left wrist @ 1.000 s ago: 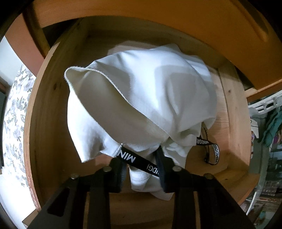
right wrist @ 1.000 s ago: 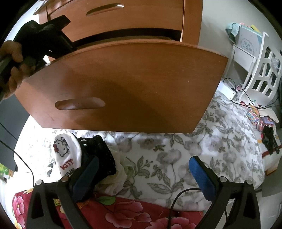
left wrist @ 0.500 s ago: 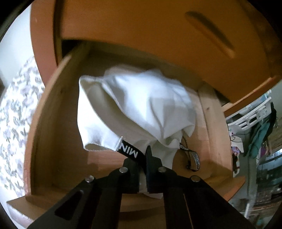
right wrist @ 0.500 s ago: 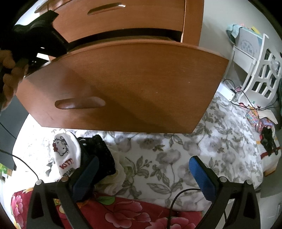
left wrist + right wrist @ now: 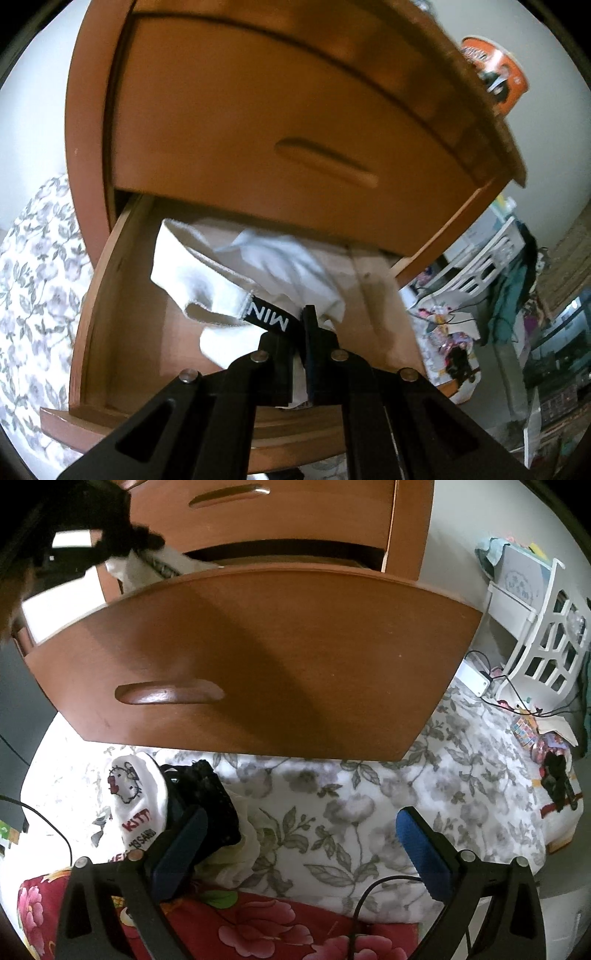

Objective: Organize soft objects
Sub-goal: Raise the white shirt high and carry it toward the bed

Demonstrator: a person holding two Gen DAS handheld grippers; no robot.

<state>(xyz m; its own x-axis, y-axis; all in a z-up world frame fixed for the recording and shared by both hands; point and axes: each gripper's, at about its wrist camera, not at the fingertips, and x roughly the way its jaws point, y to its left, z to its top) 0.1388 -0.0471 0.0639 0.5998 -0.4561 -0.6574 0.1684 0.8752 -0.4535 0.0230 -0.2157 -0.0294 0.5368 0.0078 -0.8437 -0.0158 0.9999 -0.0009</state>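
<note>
Left gripper (image 5: 301, 334) clamped on white garment (image 5: 258, 273) over open drawer (image 5: 122, 302); right gripper (image 5: 301, 843) spread, empty.

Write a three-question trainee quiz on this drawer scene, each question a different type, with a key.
1. True or false: the left gripper is shut on the white garment.
2. Where does the Hello Kitty sock lie? A) in the open drawer B) on the floral bedspread C) on the white rack
3. Fill in: the right gripper is ____.

Key: 1 true; 2 B; 3 open, holding nothing.
</note>
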